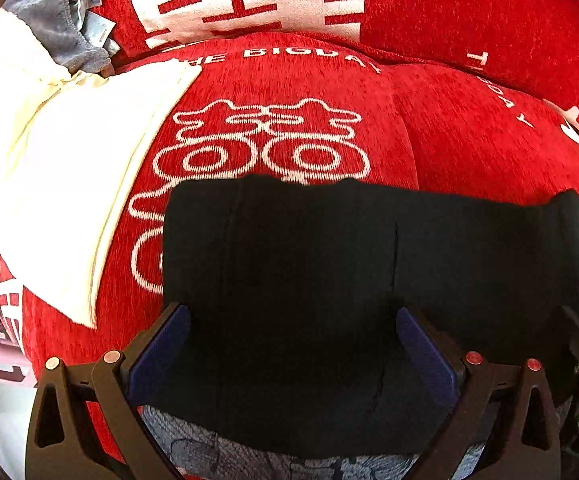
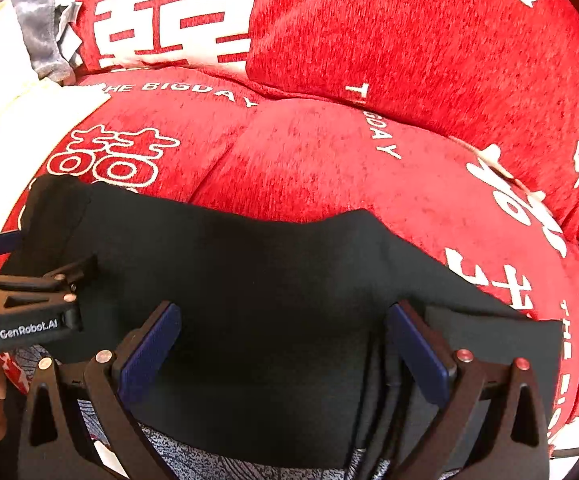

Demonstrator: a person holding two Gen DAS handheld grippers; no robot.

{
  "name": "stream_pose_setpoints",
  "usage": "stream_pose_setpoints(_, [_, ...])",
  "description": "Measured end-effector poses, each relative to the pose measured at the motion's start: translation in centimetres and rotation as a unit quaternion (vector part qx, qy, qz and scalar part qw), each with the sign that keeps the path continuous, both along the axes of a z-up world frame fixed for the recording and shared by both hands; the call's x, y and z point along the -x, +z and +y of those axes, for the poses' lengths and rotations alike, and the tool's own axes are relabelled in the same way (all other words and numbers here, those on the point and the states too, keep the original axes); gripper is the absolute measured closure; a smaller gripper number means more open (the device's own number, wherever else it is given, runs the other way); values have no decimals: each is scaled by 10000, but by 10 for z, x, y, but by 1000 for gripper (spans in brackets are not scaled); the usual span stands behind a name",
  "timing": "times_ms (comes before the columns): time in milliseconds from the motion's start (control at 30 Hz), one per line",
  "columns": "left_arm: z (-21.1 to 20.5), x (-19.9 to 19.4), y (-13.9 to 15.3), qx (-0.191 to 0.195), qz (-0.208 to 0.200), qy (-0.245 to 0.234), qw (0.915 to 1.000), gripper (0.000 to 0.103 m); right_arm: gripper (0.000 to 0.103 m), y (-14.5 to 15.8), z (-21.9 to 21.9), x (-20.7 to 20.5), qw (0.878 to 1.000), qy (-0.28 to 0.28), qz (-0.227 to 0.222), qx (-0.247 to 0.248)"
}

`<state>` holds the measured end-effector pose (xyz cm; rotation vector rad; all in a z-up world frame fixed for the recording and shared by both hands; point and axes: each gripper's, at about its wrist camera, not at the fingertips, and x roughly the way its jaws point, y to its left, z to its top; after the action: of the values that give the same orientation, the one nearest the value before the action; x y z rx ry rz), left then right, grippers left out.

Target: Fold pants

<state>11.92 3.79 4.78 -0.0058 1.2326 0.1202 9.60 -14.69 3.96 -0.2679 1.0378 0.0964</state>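
The black pants lie folded in a flat wide rectangle on the red sofa seat. They also show in the right wrist view. My left gripper is open, its blue pads wide apart over the near left part of the pants, holding nothing. My right gripper is open in the same way over the near right part, where layered folded edges show. The left gripper also shows from the side in the right wrist view, resting at the pants' left end.
A cream white folded garment lies on the seat left of the pants. A grey cloth sits at the back left. Red back cushions with white characters rise behind. A blue-grey patterned fabric lies under the pants' near edge.
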Motion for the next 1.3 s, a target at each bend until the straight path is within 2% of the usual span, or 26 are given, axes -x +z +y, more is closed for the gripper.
stream_pose_setpoints(467, [6, 35, -4, 107, 1, -131, 9999, 0, 0, 2, 5, 16, 9997, 13, -86, 249])
stream_pose_setpoints(567, [6, 44, -4, 29, -10, -239, 9997, 0, 0, 4, 7, 23, 9993, 64, -152, 330])
stream_pose_setpoints(633, [4, 54, -6, -154, 4, -363, 9992, 0, 0, 4, 9, 27, 9992, 129, -158, 353])
stream_pose_setpoints(733, [13, 64, -1, -62, -50, -344, 9994, 0, 0, 1, 9, 34, 9992, 298, -95, 268])
stream_pose_setpoints(800, [29, 68, 4, 187, -102, -171, 9996, 0, 0, -1, 10, 38, 9985, 505, -47, 192])
stream_pose_setpoints(867, [40, 71, 4, 275, -121, -3, 9995, 0, 0, -3, 15, 41, 9967, 806, -12, 126])
stream_pose_setpoints(933, [52, 68, -3, 443, 10, 100, 9990, 0, 0, -2, 23, 40, 9939, 1103, -28, 60])
stream_pose_setpoints(1000, [59, 64, -11, 700, 140, 116, 9974, 0, 0, -1, 32, 33, 9900, 1408, -84, 0])
stream_pose_setpoints(1100, [62, 62, -13, 834, 145, 99, 9964, 0, 0, -3, 49, 15, 9826, 1859, 15, -2])
stream_pose_setpoints(1300, [63, 60, -15, 845, 56, -10, 9964, 0, 0, -26, 89, -13, 9646, 2552, 251, 616])
